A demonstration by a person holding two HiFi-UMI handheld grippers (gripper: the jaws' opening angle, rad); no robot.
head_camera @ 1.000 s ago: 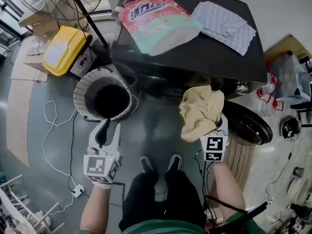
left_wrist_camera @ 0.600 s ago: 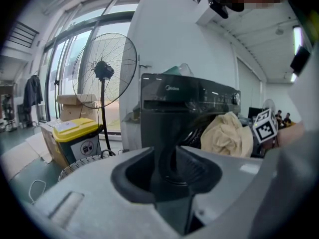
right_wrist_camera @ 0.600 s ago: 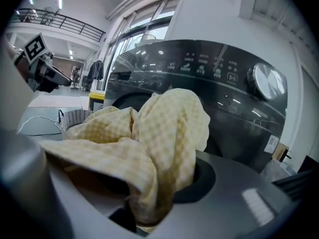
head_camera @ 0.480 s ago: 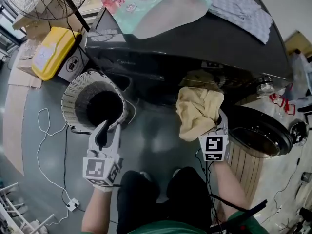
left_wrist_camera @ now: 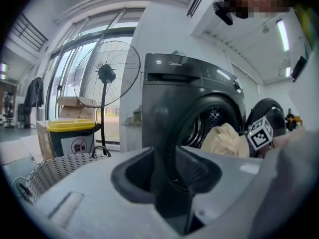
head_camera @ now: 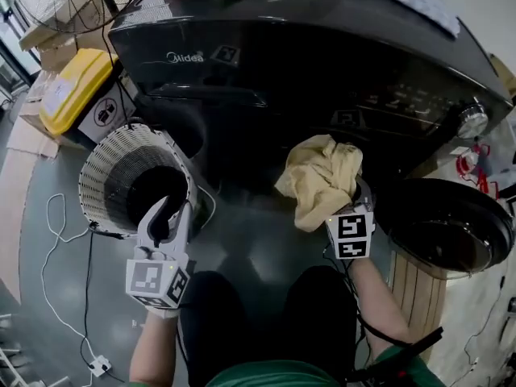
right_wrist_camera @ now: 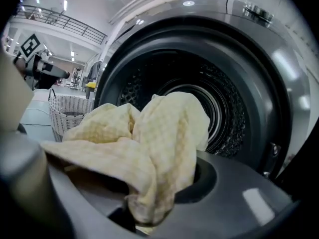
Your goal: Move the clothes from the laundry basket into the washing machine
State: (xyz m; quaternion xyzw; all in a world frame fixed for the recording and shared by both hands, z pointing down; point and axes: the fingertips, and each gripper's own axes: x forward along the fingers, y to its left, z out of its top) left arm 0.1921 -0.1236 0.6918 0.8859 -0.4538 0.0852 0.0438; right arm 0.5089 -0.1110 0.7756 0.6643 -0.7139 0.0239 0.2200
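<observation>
A pale yellow checked cloth point(head_camera: 321, 180) hangs bunched from my right gripper point(head_camera: 339, 201), which is shut on it; its jaws have just eased open a little with the cloth still between them. In the right gripper view the cloth point(right_wrist_camera: 164, 133) is held just in front of the washing machine's round drum opening point(right_wrist_camera: 199, 103). The dark washing machine point(head_camera: 322, 63) fills the top of the head view. My left gripper point(head_camera: 168, 210) is shut on nothing, over the near rim of the white woven laundry basket point(head_camera: 101, 164), whose inside looks dark.
The machine's round door point(head_camera: 447, 224) stands swung open at the right, beside my right hand. A yellow-lidded bin point(head_camera: 68, 95) and a standing fan point(left_wrist_camera: 107, 73) are to the left of the basket. A white cable point(head_camera: 60, 240) lies on the floor. The person's legs point(head_camera: 242, 313) are below.
Both grippers have sunk lower, and the head view has dropped from the machine's top to its front. The cloth is now level with the drum opening. The left gripper stays by the basket.
</observation>
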